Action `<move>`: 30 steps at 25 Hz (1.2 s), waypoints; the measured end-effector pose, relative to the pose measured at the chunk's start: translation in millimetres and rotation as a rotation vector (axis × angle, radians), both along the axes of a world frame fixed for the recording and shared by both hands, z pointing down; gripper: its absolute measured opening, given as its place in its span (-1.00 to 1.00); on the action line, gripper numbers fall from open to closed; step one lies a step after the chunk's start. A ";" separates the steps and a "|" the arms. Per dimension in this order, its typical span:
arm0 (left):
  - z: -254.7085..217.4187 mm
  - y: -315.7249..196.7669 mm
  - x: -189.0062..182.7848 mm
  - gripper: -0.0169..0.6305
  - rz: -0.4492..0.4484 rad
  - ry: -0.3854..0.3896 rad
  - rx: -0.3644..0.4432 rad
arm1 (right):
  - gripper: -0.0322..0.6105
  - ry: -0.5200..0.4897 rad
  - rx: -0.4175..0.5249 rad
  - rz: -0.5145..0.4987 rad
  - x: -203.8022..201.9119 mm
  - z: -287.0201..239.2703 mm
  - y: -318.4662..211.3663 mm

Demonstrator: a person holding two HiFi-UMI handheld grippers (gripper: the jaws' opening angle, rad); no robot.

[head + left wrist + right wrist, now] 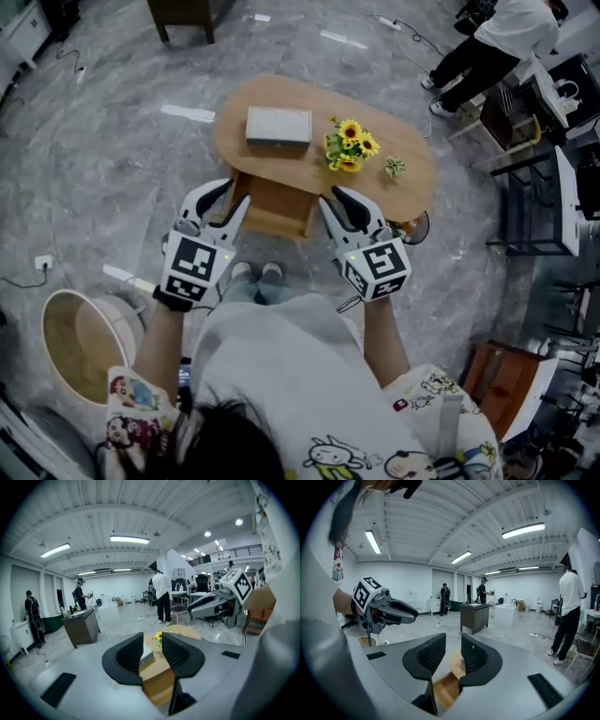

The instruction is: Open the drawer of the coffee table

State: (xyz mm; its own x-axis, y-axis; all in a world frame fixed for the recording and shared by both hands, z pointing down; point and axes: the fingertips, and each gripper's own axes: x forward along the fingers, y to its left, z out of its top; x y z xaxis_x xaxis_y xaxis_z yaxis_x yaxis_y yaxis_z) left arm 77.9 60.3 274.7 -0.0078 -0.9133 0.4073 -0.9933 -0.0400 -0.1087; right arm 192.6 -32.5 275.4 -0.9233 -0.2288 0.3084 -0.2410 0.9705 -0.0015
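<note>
The oval wooden coffee table (281,98) stands on the grey floor in front of me. Its drawer (277,208) is pulled out toward my feet and shows a bare wooden inside. My left gripper (223,199) hovers over the drawer's left edge, open, with nothing between its jaws. My right gripper (345,208) hovers over the drawer's right edge, also open and holding nothing. In the left gripper view the left gripper (152,641) frames the table top and the drawer (159,688) far below. The right gripper (452,641) likewise frames the drawer (445,691) in its own view.
On the table top sit a flat grey box (278,126), a bunch of sunflowers (350,145) and a small plant (395,167). A round basket (75,342) stands at my left. Black racks (544,187) and a bending person (487,47) are at the right, and a dark cabinet (183,14) is beyond the table.
</note>
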 end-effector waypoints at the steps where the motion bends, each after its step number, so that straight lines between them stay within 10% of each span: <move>1: -5.8 0.8 2.6 -0.60 -0.006 0.035 0.023 | -0.60 -0.007 0.002 -0.002 3.1 -4.5 0.6; 15: -21.6 22.6 17.9 -0.82 0.011 0.161 0.080 | -0.83 -0.076 -0.055 0.042 14.6 -20.6 8.2; 30: -6.8 15.9 5.2 -0.93 0.042 0.134 0.060 | -0.90 -0.042 -0.061 0.094 11.8 -4.2 5.0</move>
State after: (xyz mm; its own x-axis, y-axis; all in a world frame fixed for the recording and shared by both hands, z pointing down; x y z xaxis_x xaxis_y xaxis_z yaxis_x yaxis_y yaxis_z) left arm 83.1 76.2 267.8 0.0821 -0.9342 0.3471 -0.9966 -0.0796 0.0216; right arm 204.4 -27.5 271.2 -0.9109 -0.2971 0.2864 -0.3298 0.9413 -0.0722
